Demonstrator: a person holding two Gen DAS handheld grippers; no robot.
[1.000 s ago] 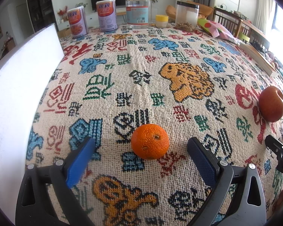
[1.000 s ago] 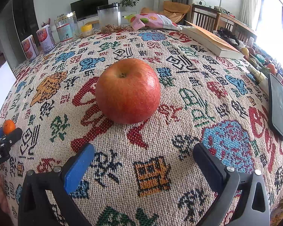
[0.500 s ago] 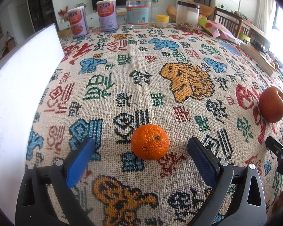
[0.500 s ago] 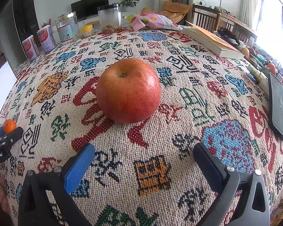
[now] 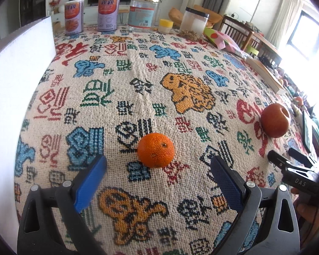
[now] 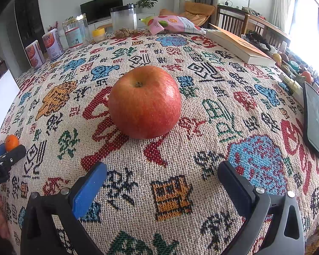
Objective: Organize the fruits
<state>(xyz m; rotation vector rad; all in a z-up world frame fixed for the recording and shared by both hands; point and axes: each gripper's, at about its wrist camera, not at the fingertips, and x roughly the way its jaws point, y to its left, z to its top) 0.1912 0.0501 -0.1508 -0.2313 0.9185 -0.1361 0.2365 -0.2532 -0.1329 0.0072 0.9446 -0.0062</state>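
Fingers of the left gripper [image 5: 157, 178] spread wide and released, blue pads [image 5: 89, 182] hovering low over the desk [image 5: 138, 80], nothing between them. Just ahead of that gap, an orange [image 5: 155, 150], resting on the patterned woven cloth [image 5: 108, 89], clear of both pads. Off to the right in the same view, a red apple [image 5: 275, 120], well apart from the orange, with the other gripper's black tips poking in near the lower right edge.

Fingers of the right gripper [image 6: 162, 182] likewise spread and released, holding nothing. Straight ahead of them, the apple, upright with its stem dimple facing up, sitting on a red woven figure, not touched by either pad. Far left in this view, the orange small and partly behind the left gripper's tips.

Along the far edge of the desk: two printed cans [image 5: 74, 18], a clear glass jar [image 5: 144, 12], a small yellow-lidded pot [image 5: 166, 26], and a black-lidded plastic jar [image 5: 194, 24] with dried bits at its base. Beside those, a pink snack bag [image 6: 172, 24]. Toward the right edge, a thick book [image 6: 240, 46] lying flat and a dark phone [image 6: 314, 119] face up. On the left, a white board [image 5: 17, 80] standing along the desk's side.
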